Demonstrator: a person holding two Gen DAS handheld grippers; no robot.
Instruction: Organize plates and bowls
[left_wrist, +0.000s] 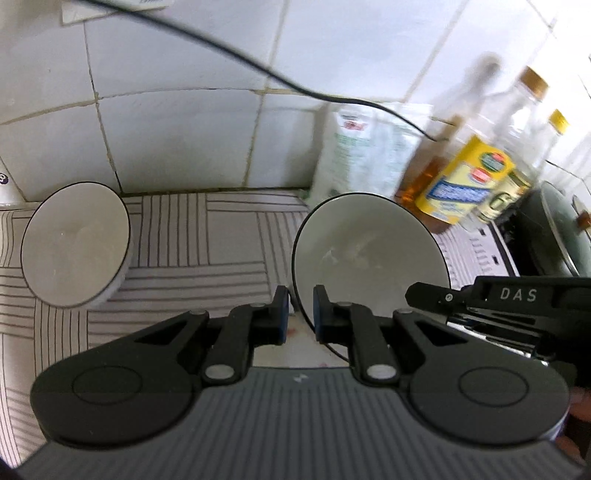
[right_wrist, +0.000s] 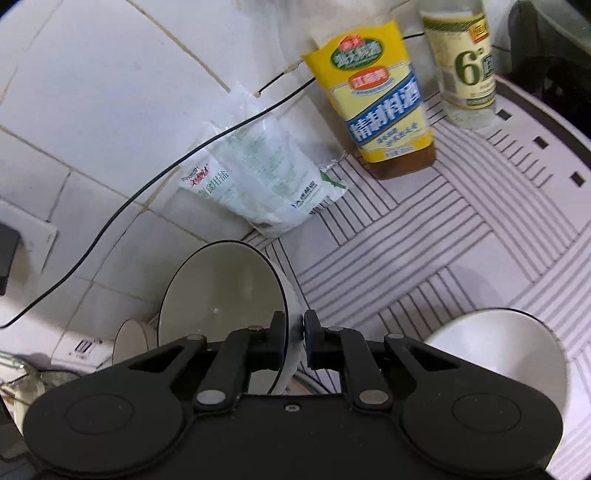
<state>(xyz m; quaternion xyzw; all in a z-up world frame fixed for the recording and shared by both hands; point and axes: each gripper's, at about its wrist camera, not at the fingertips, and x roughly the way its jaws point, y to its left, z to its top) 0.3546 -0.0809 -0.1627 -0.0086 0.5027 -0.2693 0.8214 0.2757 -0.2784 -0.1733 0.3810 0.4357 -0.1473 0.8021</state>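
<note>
**A:** Gripping the rim of a white ceramic bowl with a thin black edge, your left gripper has its blue-lined pads closed on the near left part of that rim, one inside and one outside. The bowl hangs tilted above the pale mat with grey stripes.

**B:** And your right gripper?

**A:** It is clamped the same way on the wall of a second white black-rimmed bowl, which tilts to the left of its fingers. A third white bowl shows at the near right of that view.

**B:** What lies around them?

**A:** At the far left you have a white round bowl leaning on the mat. Farther off, by the white tiled wall, stand a white salt bag, a yellow-labelled bottle of amber liquid and a clear bottle. A black cable crosses the tiles.
</note>
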